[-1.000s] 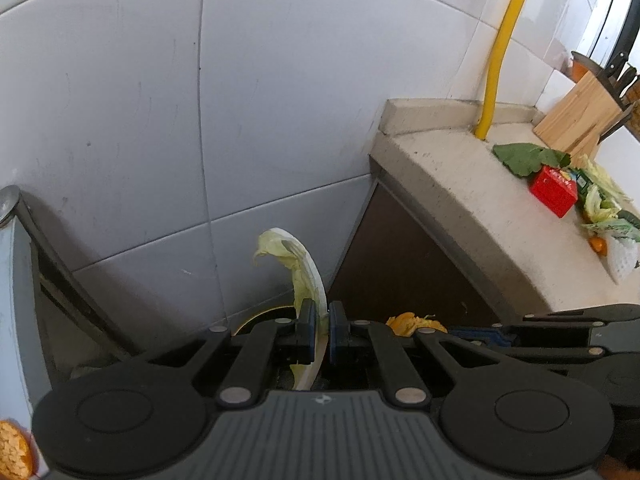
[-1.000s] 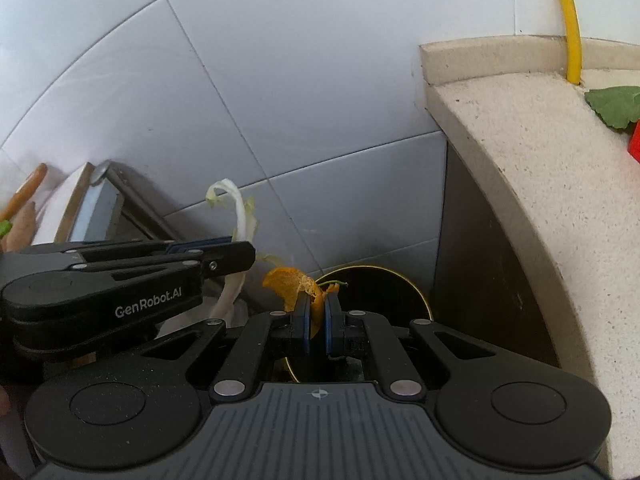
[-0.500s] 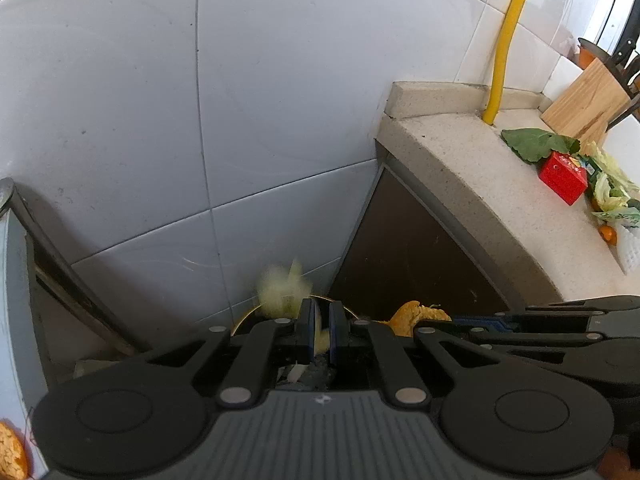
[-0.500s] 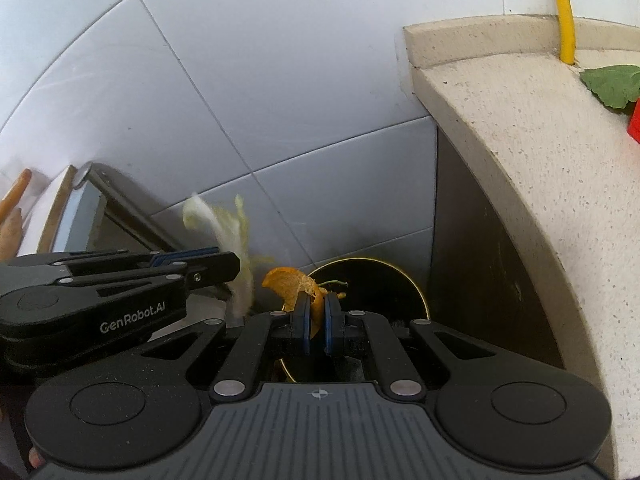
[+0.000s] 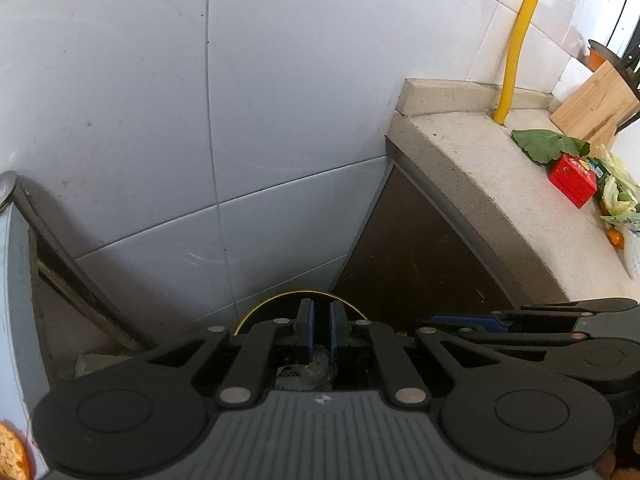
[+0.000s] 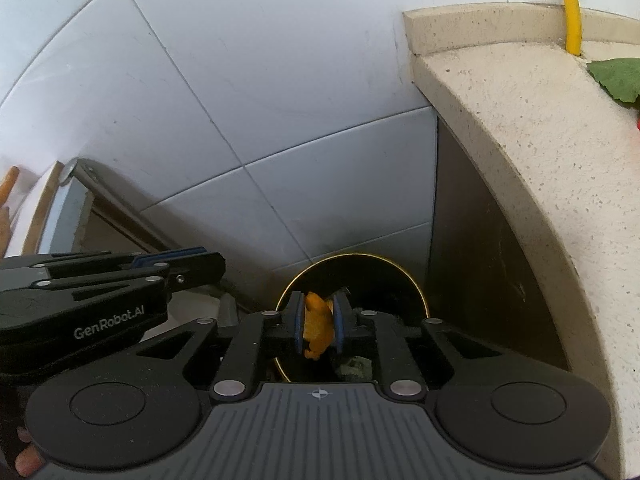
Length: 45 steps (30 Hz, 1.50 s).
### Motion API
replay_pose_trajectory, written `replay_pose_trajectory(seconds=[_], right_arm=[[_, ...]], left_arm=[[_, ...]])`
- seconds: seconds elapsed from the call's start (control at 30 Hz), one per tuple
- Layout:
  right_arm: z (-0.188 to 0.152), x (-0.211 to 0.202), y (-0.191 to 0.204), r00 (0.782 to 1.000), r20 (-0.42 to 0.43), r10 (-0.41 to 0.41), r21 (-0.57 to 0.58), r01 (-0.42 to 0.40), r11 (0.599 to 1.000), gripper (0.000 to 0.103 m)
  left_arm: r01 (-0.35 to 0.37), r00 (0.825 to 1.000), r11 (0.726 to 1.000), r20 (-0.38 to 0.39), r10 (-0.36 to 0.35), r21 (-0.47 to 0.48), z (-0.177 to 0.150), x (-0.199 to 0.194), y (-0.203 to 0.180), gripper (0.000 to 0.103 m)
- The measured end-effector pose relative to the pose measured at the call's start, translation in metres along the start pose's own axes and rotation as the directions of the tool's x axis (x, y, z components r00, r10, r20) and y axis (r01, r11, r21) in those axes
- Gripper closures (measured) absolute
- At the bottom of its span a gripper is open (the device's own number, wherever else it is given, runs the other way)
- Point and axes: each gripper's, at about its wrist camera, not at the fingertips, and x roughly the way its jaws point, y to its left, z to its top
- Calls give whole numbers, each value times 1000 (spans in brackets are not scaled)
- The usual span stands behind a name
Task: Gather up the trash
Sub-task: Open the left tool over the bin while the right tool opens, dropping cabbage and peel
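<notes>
Bright daylight, sharp focus, strong fisheye bending at edges.

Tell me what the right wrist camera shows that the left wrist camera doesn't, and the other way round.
Right wrist only: an orange peel between the right gripper jaws, which have just been opening, above the bin.

Left wrist only: the left gripper nearly shut with nothing in it, plus a red box, lettuce scraps and a knife block on the counter.

Both: the gold-rimmed bin, yellow pipe, green leaf.
</notes>
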Motion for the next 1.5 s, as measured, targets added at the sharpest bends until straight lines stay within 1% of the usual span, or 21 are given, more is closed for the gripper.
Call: replay_pose_trajectory(seconds=[0.07,0.13,0.27,0.33,0.37,0.4,0.47,0.53,0.6,0.73,0.8,0.93,1.1,1.2,1.3,1.33,1.43,1.5], right_arm=[[1,1,0,1000,-1,2,2,-2,1000,80],[1,1,1,1000,-2,3,-3,-3,1000,80],[-1,0,1,1000,-5,2,2,-2,1000,78],[-3,-1,1,1000,-6,-1,6,1,1000,72],[-4,-2,0,1000,-5,-5,13,5,1000,64],[-5,-2,1,1000,-4,-8,16,8,1000,59],[-9,-4,1,1000,0,-15,19,15,1000,55],[-12,-6,0,1000,2,-22,35,22,999,52],[-15,-9,-1,999,7,-36,51,35,998,41],[-19,-16,-2,998,24,-53,66,51,997,33],[-21,-20,-2,998,32,-60,79,57,995,25],[-26,-25,-2,996,37,-75,98,72,993,19],[-37,-36,1,996,47,-75,114,69,991,12],[-43,-41,1,994,54,-96,130,88,988,7],[-52,-51,-2,993,64,-99,190,85,978,6],[-56,-56,-3,992,78,-102,205,84,975,5],[-68,-73,-1,980,130,-152,213,122,969,1],[-76,-81,-3,976,151,-154,216,119,969,0]], left_arm=[[-1,1000,1000,-2,1,-3,0,0,0,96],[-3,1000,1000,-2,3,-7,0,0,1,92],[-10,1000,1000,0,10,-3,1,1,2,91],[-10,1000,1000,1,10,-2,1,1,2,91],[-11,1000,1000,4,11,1,1,1,2,91],[-13,1000,1000,7,13,4,1,0,1,91],[-14,1000,1000,7,14,7,2,1,1,89],[-14,1000,1000,3,14,6,2,1,0,83],[-15,1000,1000,5,15,7,2,1,0,82],[-23,1000,1000,6,23,16,3,1,0,74],[-25,1000,999,5,25,25,3,1,-1,71],[-36,999,998,-1,37,43,3,4,-4,62],[-43,999,997,1,43,66,3,3,-8,55],[-50,999,995,1,50,84,2,3,-12,55],[-48,999,994,1,48,95,1,1,-14,54],[-45,999,994,0,45,97,1,1,-15,54],[-23,1000,995,-1,23,97,1,-1,-16,53],[-11,1000,995,1,11,98,1,-3,-16,50]])
